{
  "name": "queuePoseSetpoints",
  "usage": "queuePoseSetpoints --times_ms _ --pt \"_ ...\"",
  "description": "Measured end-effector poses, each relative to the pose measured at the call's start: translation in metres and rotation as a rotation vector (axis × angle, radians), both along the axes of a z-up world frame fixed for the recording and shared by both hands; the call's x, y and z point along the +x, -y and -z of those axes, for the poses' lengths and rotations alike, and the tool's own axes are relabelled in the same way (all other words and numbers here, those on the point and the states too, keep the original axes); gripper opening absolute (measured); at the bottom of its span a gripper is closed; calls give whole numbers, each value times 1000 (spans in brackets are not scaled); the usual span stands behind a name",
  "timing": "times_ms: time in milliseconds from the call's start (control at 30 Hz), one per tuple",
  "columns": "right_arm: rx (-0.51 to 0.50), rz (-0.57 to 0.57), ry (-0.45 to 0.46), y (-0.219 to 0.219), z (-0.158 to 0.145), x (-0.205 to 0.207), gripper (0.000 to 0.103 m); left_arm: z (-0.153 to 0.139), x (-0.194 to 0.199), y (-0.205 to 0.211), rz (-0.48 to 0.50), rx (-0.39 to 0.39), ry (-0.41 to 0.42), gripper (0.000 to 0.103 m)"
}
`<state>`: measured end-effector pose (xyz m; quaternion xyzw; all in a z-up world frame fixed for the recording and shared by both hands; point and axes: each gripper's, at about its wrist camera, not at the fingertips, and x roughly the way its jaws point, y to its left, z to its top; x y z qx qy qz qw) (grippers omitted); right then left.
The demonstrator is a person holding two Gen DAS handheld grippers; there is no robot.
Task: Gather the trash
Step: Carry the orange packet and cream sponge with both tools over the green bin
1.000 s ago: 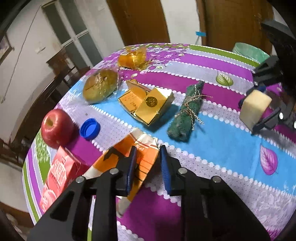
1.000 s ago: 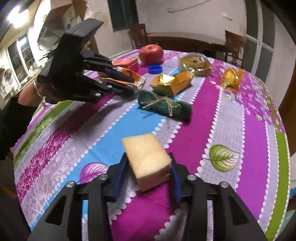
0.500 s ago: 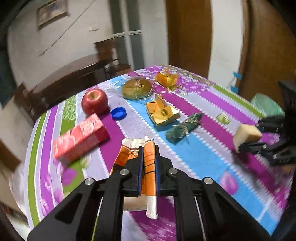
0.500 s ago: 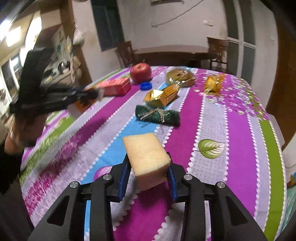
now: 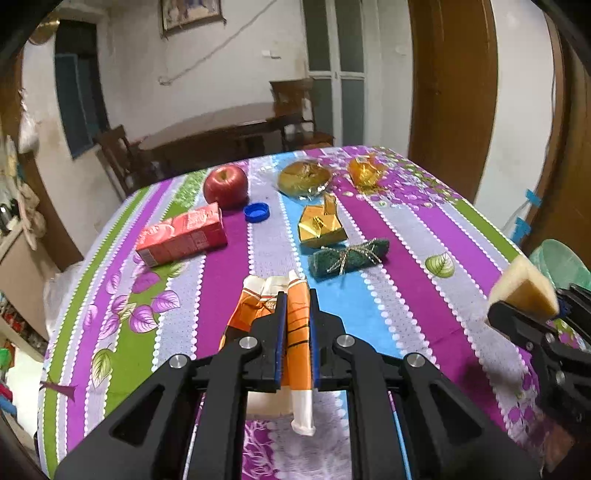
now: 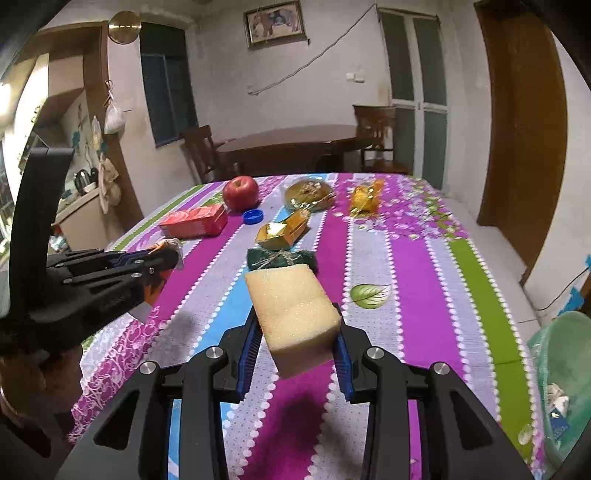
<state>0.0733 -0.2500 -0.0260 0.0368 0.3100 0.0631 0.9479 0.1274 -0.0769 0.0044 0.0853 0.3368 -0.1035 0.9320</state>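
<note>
Striped tablecloth point(image 5: 406, 236) covers the round table. Left gripper point(image 5: 295, 325), angled downward, is clamped on a flattened orange carton point(image 5: 297, 332); right gripper point(image 6: 295, 347) is clamped on a yellow sponge point(image 6: 291, 306), both above bare cloth near the table's near edge.

Whitewashed walls point(image 6: 332, 92), stained and scuffed, close in a dim room. A framed picture point(image 6: 275, 23) hangs high on the far wall, with a loose cable point(image 6: 306, 66) slanting below it. To its left is a dark window point(image 6: 168, 83) with a blue frame; to its right, a pale glazed double door point(image 6: 413, 96). A brown wooden door point(image 6: 524, 122) stands on the right wall. A dark wooden dining table point(image 6: 291, 142) with chairs point(image 6: 376, 136) sits at the back. At far left, bags point(image 6: 113, 116) hang by a lit kitchen counter point(image 6: 79, 199)
</note>
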Motion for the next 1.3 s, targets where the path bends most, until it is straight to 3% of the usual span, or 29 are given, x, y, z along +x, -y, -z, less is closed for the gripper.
queuePoseSetpoints --times_ms 133,367,700,1000,1300 --pt "-20 27 10 2 -2 -10 37 0 -3 6 -18 -33 -14 9" --pt "-24 62 17 15 -1 -19 37 4 -7 17 -32 -7 -11 9" --pt "-24 123 85 42 -22 -35 37 -17 -11 36 -16 21 46 9" --pt "-53 241 153 93 -51 -62 37 -42 -12 86 65 48 107 9" --pt "-99 407 174 172 -73 -97 37 -58 -21 175 232 70 153 9"
